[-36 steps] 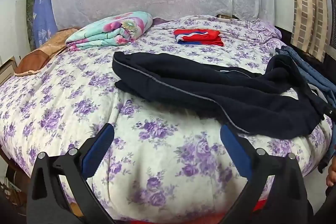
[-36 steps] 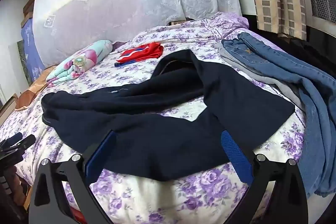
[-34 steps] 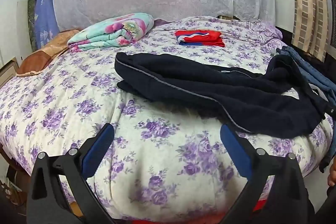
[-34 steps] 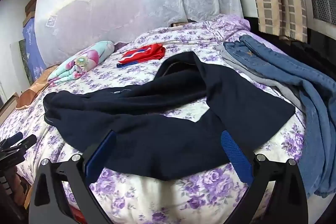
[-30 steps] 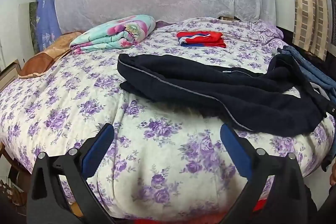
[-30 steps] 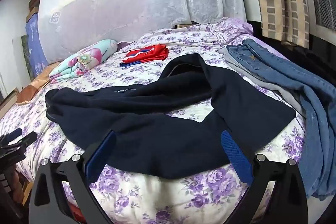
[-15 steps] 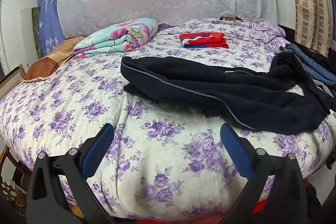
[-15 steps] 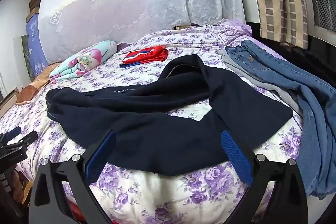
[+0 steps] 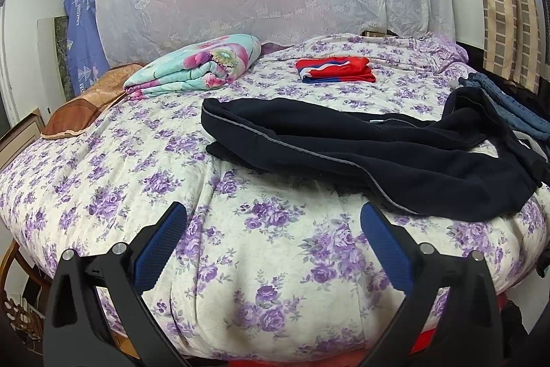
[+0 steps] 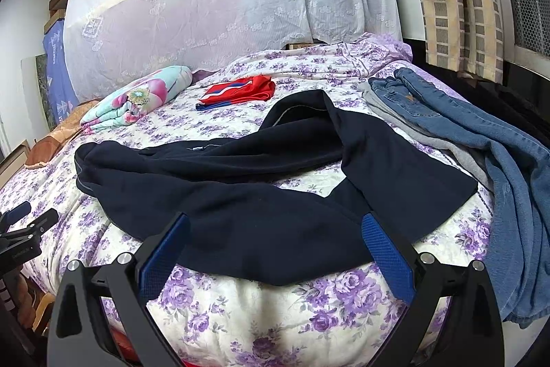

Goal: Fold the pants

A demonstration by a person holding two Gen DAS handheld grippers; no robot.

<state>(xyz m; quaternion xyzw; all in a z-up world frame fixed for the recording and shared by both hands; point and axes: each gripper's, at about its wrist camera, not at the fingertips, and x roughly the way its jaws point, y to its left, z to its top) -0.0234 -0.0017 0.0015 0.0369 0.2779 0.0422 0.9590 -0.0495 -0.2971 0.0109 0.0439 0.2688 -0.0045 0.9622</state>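
Observation:
Dark navy pants (image 9: 395, 153) lie loosely spread and crumpled across the flowered bed (image 9: 113, 174); in the right wrist view the pants (image 10: 247, 195) fill the middle, one leg reaching the bed's front edge. My left gripper (image 9: 273, 222) is open and empty, hovering at the bed's front edge, left of the pants. My right gripper (image 10: 275, 231) is open and empty, just in front of the pants' near hem. The left gripper's tips (image 10: 27, 219) show at the left edge of the right wrist view.
A folded red garment (image 9: 335, 69) and a folded floral blanket (image 9: 196, 66) lie at the far side. Blue jeans (image 10: 481, 140) and grey clothes hang over the bed's right side. A brown pillow (image 9: 86, 102) sits at the left. A lace-covered headboard stands behind.
Both grippers have drawn back and risen slightly, so the bed sits a little lower and farther. The pants have not moved. Both grippers stay open.

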